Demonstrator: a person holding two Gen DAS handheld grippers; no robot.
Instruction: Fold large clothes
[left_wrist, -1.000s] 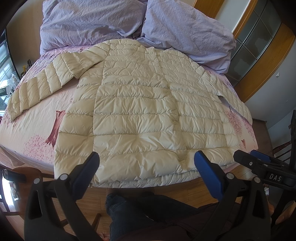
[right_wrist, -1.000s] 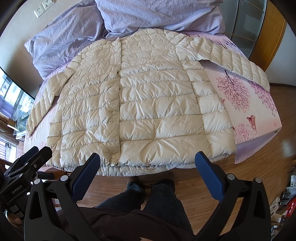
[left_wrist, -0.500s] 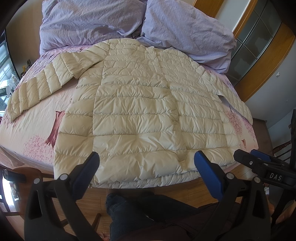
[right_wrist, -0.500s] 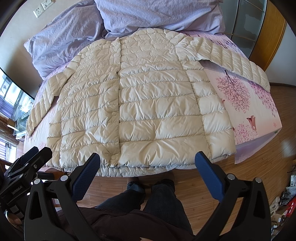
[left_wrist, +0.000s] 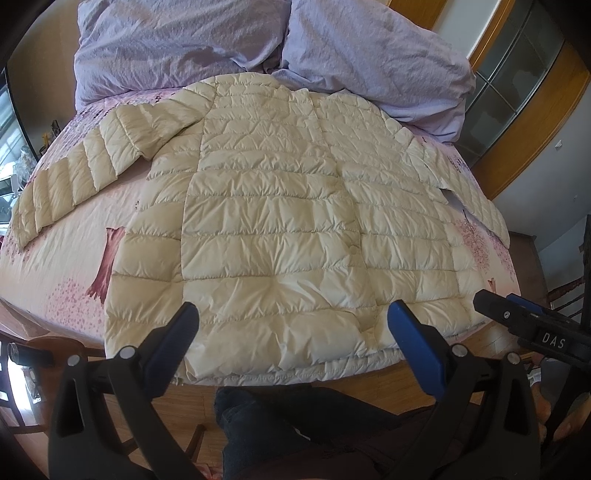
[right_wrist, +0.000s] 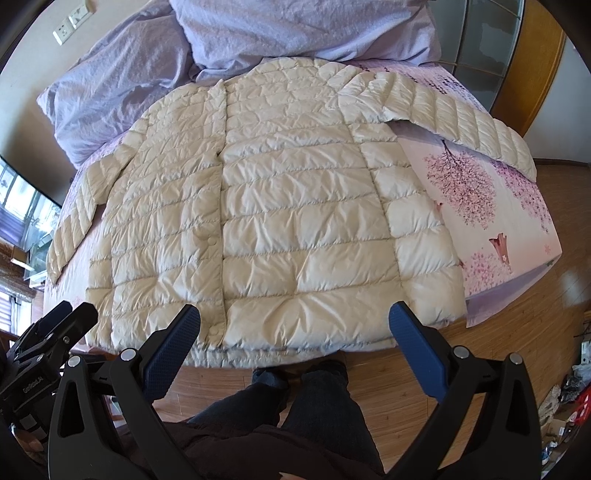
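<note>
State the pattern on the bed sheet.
Pink bed sheet printed with blossom trees, clearest in the right wrist view.

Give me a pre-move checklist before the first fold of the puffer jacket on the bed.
1. Jacket lies flat, front up: ok.
2. Both sleeves spread out to the sides, left sleeve and right sleeve: ok.
3. Left gripper open and holding nothing: ok.
4. Right gripper open and holding nothing: ok.
5. Hem fully on the bed: not ok, it overhangs the near edge.
6. All front snaps closed: cannot tell.
</note>
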